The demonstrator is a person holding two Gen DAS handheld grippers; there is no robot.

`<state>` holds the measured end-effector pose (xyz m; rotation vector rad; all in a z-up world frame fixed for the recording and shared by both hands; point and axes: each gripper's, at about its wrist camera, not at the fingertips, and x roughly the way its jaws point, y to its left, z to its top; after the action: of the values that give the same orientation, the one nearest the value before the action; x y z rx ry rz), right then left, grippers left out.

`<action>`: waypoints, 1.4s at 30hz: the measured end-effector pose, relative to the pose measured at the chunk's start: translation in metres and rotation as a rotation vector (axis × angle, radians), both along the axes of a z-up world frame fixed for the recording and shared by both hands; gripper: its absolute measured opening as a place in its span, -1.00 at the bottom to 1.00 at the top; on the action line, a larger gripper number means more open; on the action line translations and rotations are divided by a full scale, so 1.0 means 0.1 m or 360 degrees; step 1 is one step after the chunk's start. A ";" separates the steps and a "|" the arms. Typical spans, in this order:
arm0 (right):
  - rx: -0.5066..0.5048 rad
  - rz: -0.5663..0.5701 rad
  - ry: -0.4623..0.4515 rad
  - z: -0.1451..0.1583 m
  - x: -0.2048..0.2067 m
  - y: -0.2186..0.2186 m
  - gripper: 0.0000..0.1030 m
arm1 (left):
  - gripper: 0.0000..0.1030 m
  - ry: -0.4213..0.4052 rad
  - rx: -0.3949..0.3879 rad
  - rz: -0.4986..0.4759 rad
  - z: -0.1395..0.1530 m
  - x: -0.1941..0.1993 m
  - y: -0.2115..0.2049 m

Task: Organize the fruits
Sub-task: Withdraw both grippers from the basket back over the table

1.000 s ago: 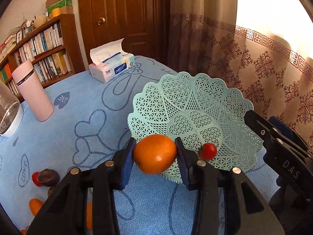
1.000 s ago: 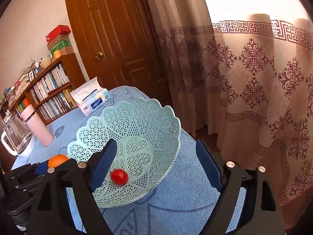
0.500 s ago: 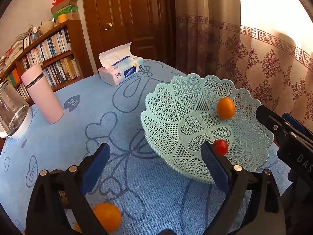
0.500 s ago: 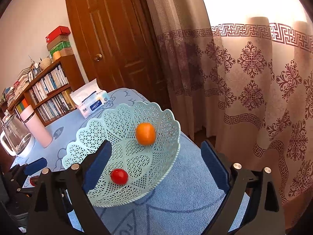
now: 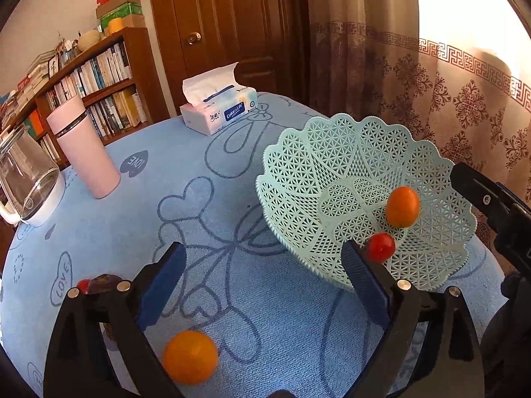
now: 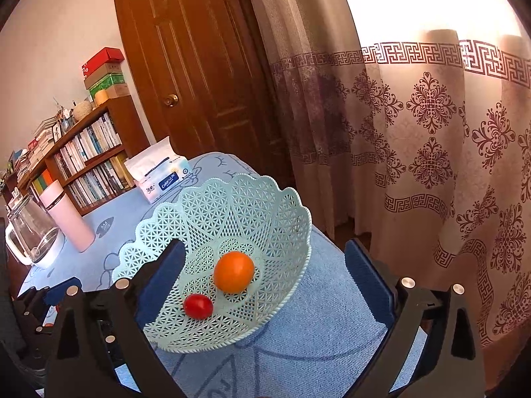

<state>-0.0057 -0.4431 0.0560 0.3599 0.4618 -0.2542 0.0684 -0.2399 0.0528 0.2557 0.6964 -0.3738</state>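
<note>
A pale green lattice basket (image 5: pixel 298 139) (image 6: pixel 232 192) sits on the blue tablecloth near the table's right edge. Inside it lie an orange (image 5: pixel 402 206) (image 6: pixel 234 272) and a red cherry tomato (image 5: pixel 381 247) (image 6: pixel 198 305). My left gripper (image 5: pixel 262 248) is open and empty, just short of the basket's near rim. Below it on the cloth rests another orange (image 5: pixel 189 356). A dark fruit (image 5: pixel 103 280) and a small red one (image 5: pixel 82 284) show behind its left finger. My right gripper (image 6: pixel 265 245) hovers over the basket, jaws opening, with nothing between them.
A tissue box (image 5: pixel 220 112) stands at the table's far side. A pink tumbler (image 5: pixel 84 156) and a glass kettle (image 5: pixel 26 182) are at the left. A patterned curtain (image 6: pixel 431 165) hangs close beyond the right edge. A bookshelf (image 5: pixel 99 76) and a door (image 5: pixel 232 26) are behind.
My left gripper opened and let go of the orange, which rolled into the basket's middle beside the tomato. That gripper drew back a little. My right jaws spread wider.
</note>
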 end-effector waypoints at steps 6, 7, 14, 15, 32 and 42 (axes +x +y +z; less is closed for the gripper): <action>-0.0020 0.0012 -0.0006 0.01 0.00 0.03 0.91 | 0.82 -0.0039 0.0016 0.0039 -0.02 -0.04 0.06; -0.0025 0.0015 -0.0007 0.01 0.00 0.04 0.92 | 0.82 -0.0045 0.0014 0.0041 -0.02 -0.05 0.07; -0.0056 0.0035 -0.0020 0.02 -0.01 0.08 0.92 | 0.82 -0.0120 0.0033 0.0029 0.06 -0.16 0.08; -0.0058 0.0038 -0.0021 0.02 -0.01 0.08 0.93 | 0.82 -0.0124 0.0032 0.0027 0.07 -0.17 0.08; -0.0114 0.0114 -0.0003 0.01 0.03 0.19 0.94 | 0.82 -0.0074 0.0011 0.0121 0.04 -0.24 0.30; -0.0141 0.0164 0.0016 0.00 0.05 0.26 0.94 | 0.82 -0.0092 0.0031 0.0172 0.03 -0.30 0.40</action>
<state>-0.0004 -0.4173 0.0556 0.2479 0.4757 -0.1758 0.0380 -0.1999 0.0556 0.2456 0.6542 -0.2554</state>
